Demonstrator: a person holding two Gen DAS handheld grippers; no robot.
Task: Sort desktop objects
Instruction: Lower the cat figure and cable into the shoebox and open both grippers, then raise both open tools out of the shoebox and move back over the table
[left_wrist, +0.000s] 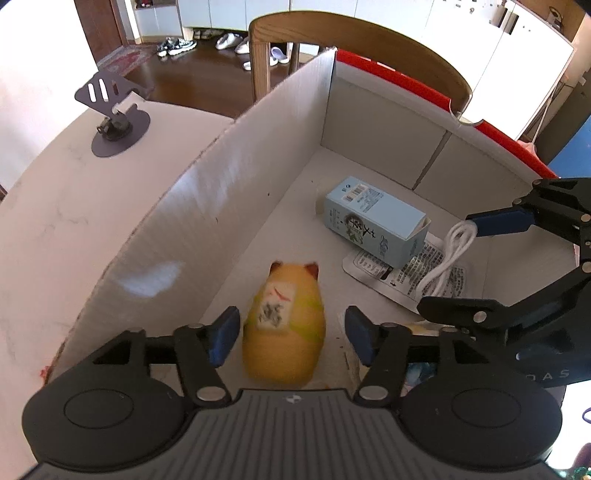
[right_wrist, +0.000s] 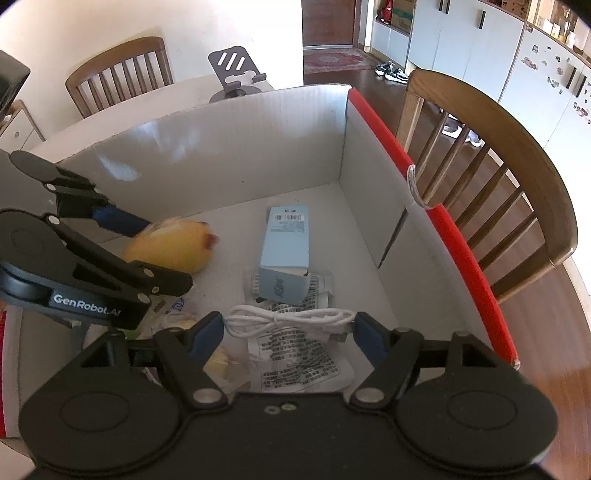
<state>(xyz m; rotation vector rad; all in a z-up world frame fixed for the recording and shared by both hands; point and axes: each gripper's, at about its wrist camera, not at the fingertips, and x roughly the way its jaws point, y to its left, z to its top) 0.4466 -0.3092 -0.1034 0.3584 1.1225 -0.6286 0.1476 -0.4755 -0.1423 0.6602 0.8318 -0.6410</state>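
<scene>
Both grippers are inside a white cardboard box (left_wrist: 236, 206) with a red rim. A yellow cat figurine (left_wrist: 284, 328) lies on the box floor between the spread fingers of my left gripper (left_wrist: 291, 334), which is open and not touching it; the figurine looks blurred. It also shows in the right wrist view (right_wrist: 173, 245). My right gripper (right_wrist: 288, 332) is open around a coiled white cable (right_wrist: 288, 319), which rests on a printed leaflet (right_wrist: 299, 365). A light blue carton (right_wrist: 284, 251) lies on its side beyond it.
A grey phone stand (left_wrist: 110, 118) sits on the white table outside the box's left wall. A wooden chair (right_wrist: 498, 177) stands beyond the red-edged far wall. Small packets (right_wrist: 218, 362) lie on the box floor near the grippers.
</scene>
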